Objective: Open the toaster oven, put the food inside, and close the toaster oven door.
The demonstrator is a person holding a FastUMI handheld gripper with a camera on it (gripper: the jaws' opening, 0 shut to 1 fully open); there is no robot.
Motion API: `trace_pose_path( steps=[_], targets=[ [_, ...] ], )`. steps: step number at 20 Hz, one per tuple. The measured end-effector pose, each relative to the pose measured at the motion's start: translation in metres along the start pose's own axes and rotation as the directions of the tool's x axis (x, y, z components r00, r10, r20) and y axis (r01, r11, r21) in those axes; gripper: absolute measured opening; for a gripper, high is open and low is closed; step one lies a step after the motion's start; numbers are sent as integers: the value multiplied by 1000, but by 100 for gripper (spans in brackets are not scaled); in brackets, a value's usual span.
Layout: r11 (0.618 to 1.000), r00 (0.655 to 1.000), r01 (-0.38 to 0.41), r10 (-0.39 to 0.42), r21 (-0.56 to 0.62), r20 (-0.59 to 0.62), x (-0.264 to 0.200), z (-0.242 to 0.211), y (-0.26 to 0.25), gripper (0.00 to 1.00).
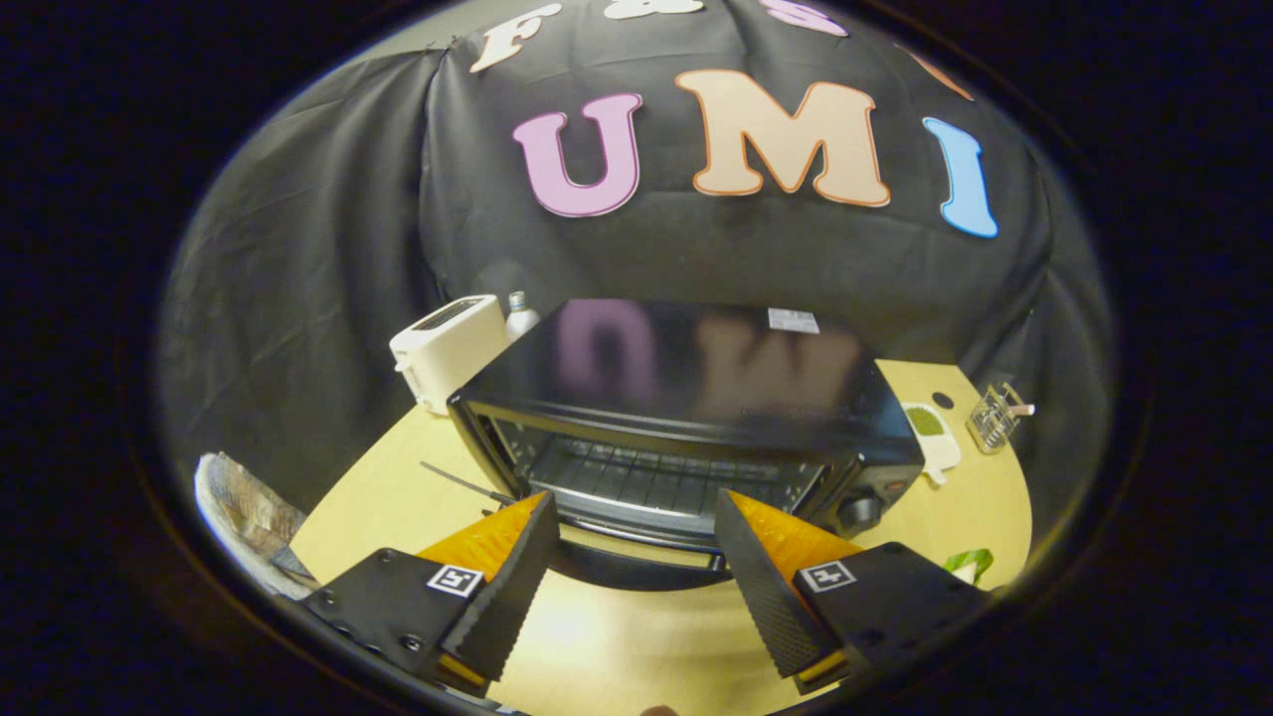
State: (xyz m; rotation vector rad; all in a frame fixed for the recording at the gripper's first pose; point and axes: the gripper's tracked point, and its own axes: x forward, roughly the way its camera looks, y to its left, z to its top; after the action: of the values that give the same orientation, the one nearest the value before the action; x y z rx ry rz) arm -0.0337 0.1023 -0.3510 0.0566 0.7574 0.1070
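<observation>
A black toaster oven (696, 378) stands on the wooden table (617, 646), just ahead of my fingers. Its door (636, 569) looks folded down toward me, its dark front edge lying between my fingers. The wire rack (646, 477) inside is bare. My gripper (632, 502) is open, one fingertip at each side of the oven's mouth, with nothing held. A small green item (970, 562) lies on the table by the right finger; I cannot tell what it is.
A white toaster (448, 348) and a small bottle (519, 313) stand behind the oven's left corner. To the oven's right lie a white board with a green patch (935, 433) and a clear holder (995, 418). Crumpled paper (239, 512) lies at the table's left edge.
</observation>
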Motion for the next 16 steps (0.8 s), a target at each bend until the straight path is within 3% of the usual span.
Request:
trace_pose_path(
  steps=[8, 16],
  targets=[
    [997, 981, -80, 77, -11, -177, -17, -85, 13, 99],
    [989, 965, -123, 100, -81, -244, -7, -138, 18, 100]
  ],
)
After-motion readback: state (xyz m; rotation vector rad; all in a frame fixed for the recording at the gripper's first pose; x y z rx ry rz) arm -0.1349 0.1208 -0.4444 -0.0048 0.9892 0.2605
